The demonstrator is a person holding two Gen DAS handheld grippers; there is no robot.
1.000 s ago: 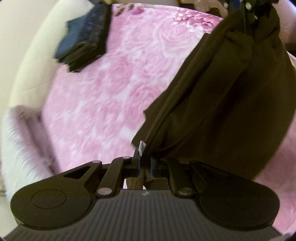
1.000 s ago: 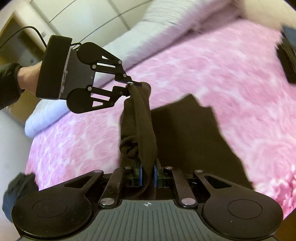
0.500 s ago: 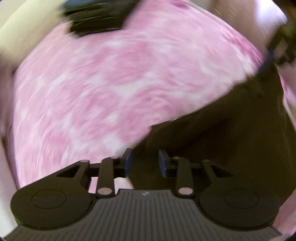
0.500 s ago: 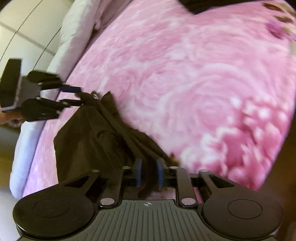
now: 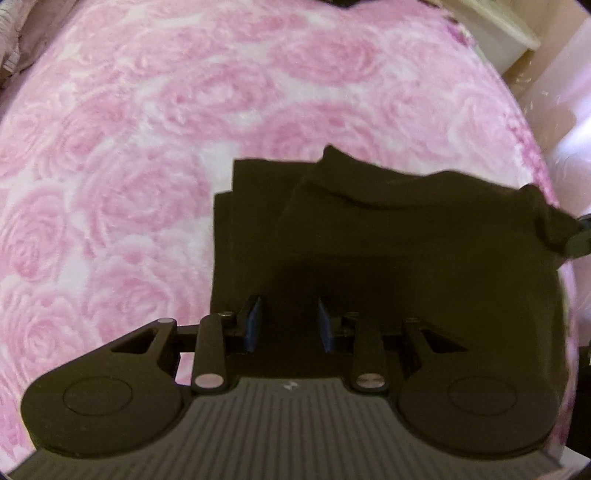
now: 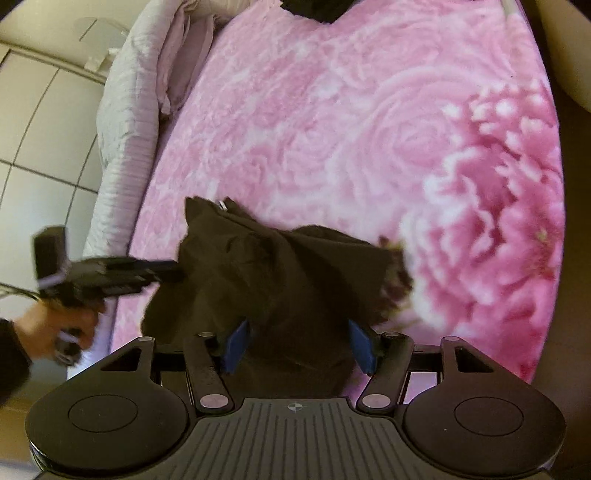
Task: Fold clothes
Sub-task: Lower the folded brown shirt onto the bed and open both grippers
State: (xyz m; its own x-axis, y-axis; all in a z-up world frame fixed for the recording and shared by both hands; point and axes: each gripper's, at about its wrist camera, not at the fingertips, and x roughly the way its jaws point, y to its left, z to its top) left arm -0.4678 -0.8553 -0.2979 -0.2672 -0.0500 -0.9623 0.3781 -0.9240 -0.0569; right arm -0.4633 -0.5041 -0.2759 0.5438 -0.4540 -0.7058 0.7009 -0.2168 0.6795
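A dark brown garment (image 5: 369, 236) lies folded in layers on the pink rose-patterned bedspread (image 5: 166, 110). My left gripper (image 5: 290, 321) is open just above its near edge, blue pads apart, holding nothing. In the right wrist view the same garment (image 6: 280, 273) lies rumpled on the bedspread (image 6: 369, 129). My right gripper (image 6: 297, 345) is open wide over it, holding nothing. The left gripper also shows in the right wrist view (image 6: 173, 271), at the garment's left edge.
A pale quilt (image 6: 125, 122) is bunched along the left side of the bed. A stack of dark clothes (image 6: 314, 9) sits at the far end of the bed. White cupboard doors (image 6: 33, 110) stand left of the bed. Pale furniture (image 5: 495, 33) stands at the far right.
Both grippers held the garment up in the air a second ago. It now lies on the bed and both grippers have opened and let go.
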